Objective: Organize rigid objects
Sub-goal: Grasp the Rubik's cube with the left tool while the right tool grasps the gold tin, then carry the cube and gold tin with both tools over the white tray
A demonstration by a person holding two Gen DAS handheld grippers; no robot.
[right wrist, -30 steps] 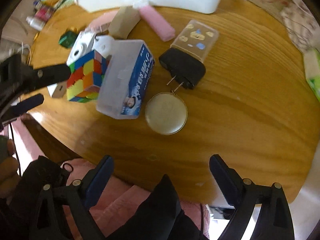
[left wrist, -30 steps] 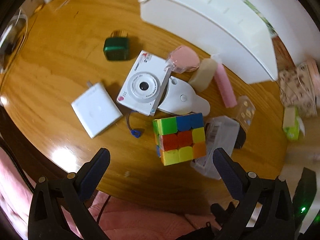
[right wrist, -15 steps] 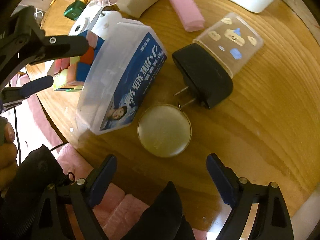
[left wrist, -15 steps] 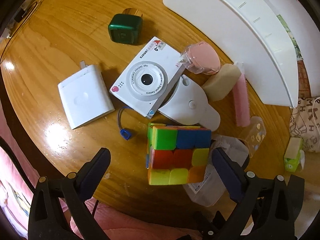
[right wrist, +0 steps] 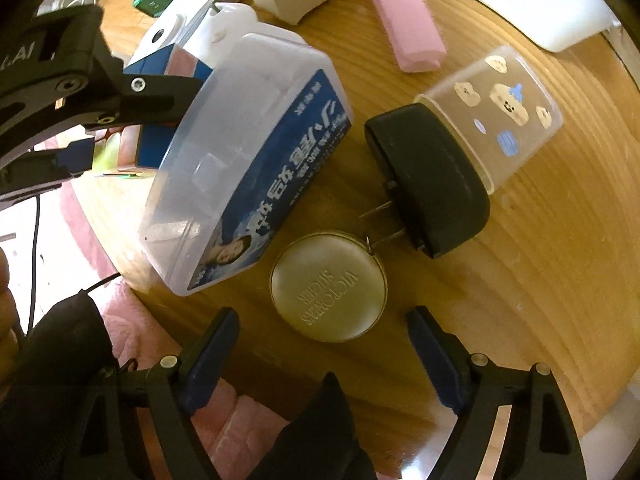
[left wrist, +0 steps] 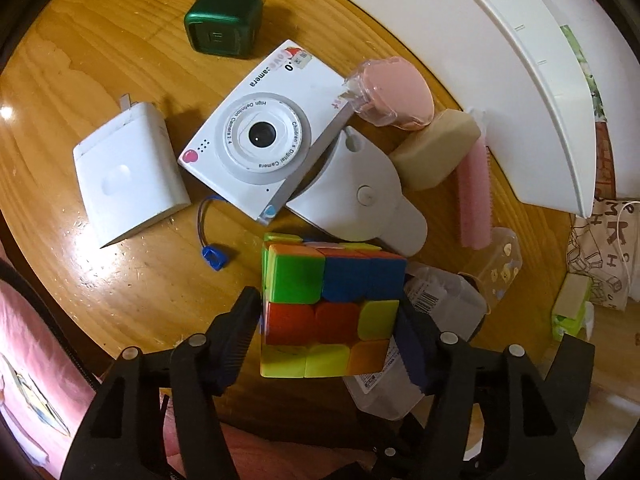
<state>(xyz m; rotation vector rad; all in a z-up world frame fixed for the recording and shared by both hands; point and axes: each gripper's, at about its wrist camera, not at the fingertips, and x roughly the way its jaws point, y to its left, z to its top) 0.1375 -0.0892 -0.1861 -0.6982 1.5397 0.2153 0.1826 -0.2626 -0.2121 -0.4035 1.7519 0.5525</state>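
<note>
A multicoloured Rubik's cube [left wrist: 328, 300] rests on the round wooden table [left wrist: 120, 280]. It sits between the fingers of my left gripper [left wrist: 327, 302], whose jaws are closing, pads close beside two of its sides. The right wrist view shows that gripper [right wrist: 132, 128] at the upper left, straddling the cube [right wrist: 154, 144]. My right gripper [right wrist: 323, 316] points down over a round pale tin [right wrist: 328, 288] with embossed lettering. Its jaws are narrowing a little, still wider than the tin, and touch nothing.
A clear box with a blue label [right wrist: 248, 152] leans against the cube. Nearby lie a black plug [right wrist: 432, 184], a sticker-printed clear case [right wrist: 500, 104], a white toy camera [left wrist: 256, 136], white [left wrist: 128, 176] and green [left wrist: 222, 26] chargers. A white bin [left wrist: 500, 60] stands behind.
My left gripper came down over the cube and its fingers drew in from wide apart to the cube's sides. My right gripper slid over to the round tin and narrowed slightly.
</note>
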